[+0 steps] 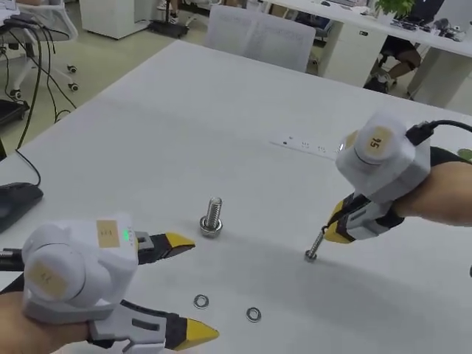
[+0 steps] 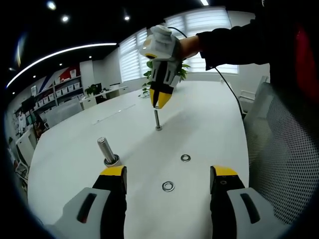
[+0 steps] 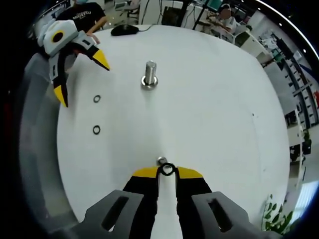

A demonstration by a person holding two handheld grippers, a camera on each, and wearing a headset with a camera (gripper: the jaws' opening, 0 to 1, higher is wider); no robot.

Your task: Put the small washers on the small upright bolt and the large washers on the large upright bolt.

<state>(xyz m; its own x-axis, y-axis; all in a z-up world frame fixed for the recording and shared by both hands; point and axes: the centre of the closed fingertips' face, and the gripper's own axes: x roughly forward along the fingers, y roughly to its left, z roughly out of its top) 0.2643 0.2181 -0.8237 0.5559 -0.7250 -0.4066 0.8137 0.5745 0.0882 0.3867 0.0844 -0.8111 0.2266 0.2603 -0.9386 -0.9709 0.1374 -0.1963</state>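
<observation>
The small washer is pinched by its rim in the pressed-together tips of the right claw, right at the top of the small upright bolt. Whether its hole is already over the tip is hard to tell. It looks thin, light, stiff and probably slippery, so the rim is the place to hold it, leaving the hole free. A loose washer lies on the desk at six o'clock from the large upright bolt, and a second loose washer at five, beside the left claw, which is spread wide.
</observation>
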